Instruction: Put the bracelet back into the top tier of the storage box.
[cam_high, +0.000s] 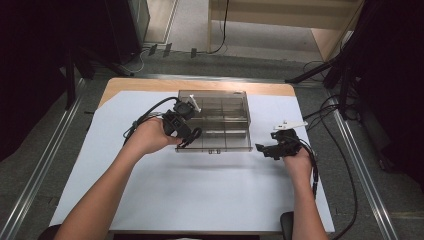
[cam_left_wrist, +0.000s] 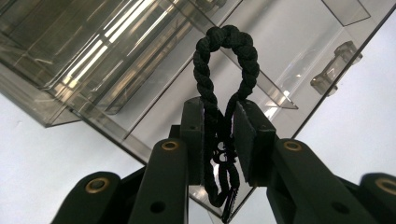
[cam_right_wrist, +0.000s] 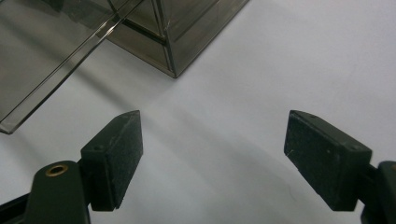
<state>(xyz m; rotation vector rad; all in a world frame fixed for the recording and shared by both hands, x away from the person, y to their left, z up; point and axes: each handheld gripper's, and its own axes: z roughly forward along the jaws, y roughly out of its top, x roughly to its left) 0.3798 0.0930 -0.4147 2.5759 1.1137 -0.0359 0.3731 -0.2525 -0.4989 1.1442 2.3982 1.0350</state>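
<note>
Grey carpet (cam_high: 45, 150) and metal floor rails (cam_high: 37, 172) surround a wooden table (cam_high: 200, 86) covered by a white sheet (cam_high: 200, 185). On the sheet stands a smoky clear plastic organiser box (cam_high: 220, 125) with divided compartments. No writing is legible. Over the box's near left corner, the left gripper (cam_left_wrist: 219, 140) has its jaws pinching a black twisted cord loop (cam_left_wrist: 226, 60). Right of the box, the right gripper (cam_right_wrist: 212, 158) holds its jaws spread wide above the sheet.

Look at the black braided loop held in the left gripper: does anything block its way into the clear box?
Nothing visible does. The left gripper is shut on the black braided loop, which hangs over the clear box, whose compartments look open-topped.
</note>
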